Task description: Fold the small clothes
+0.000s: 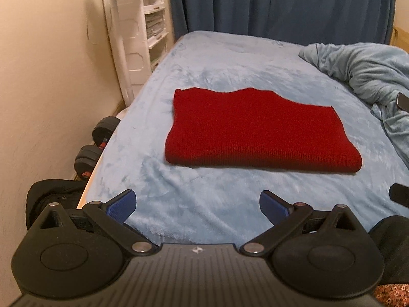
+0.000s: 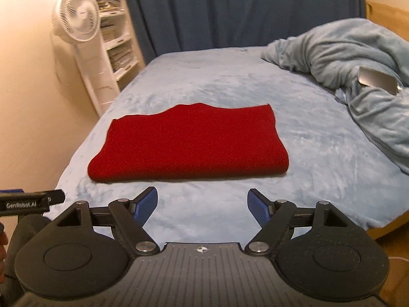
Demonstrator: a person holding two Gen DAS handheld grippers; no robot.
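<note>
Red garment (image 1: 258, 133): knitted cloth with a fine ribbed weave, folded into a thick rectangle with a rounded near fold and a wavy far edge; it lies flat at the centre of both views, on the bed, well apart from both grippers.
Bed cover (image 1: 204, 204): pale blue plush fleece, mottled nap, smooth and flat.
Left gripper (image 1: 196, 206): matte black plastic arms, blue textured pads; jaws spread wide with only bed cover between them, bottom of the frame.
Right gripper (image 2: 202, 204): same build; jaws apart, holding nothing.
Blanket (image 2: 358, 58): grey-blue fleece, bunched in soft folds, upper right.
Fan (image 2: 76, 15): white round grille, upper left.
Curtain (image 2: 230, 7): dark blue, hanging in pleats, top.
Dumbbells (image 1: 95, 143): black discs, left edge.
</note>
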